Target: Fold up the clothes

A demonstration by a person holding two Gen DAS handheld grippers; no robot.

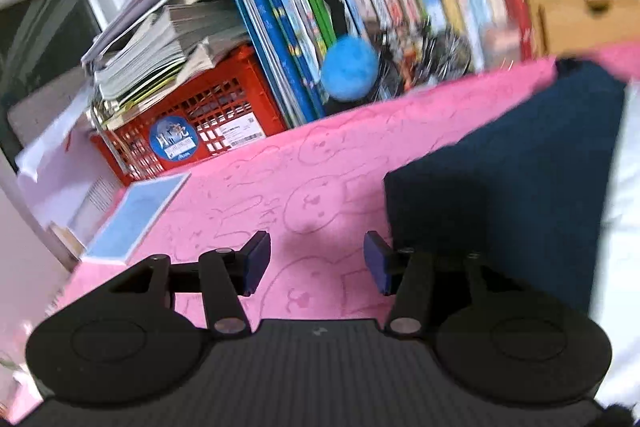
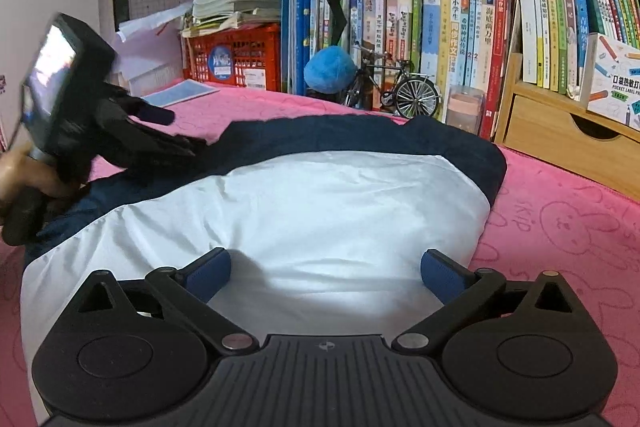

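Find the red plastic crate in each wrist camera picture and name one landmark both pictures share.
Left wrist view: the red plastic crate sits at left of centre, at the far edge of the pink blanket, papers stacked on top.
Right wrist view: the crate is upper left, behind the blanket's far edge.
Shared landmark: the blue pom-pom in front of the books.
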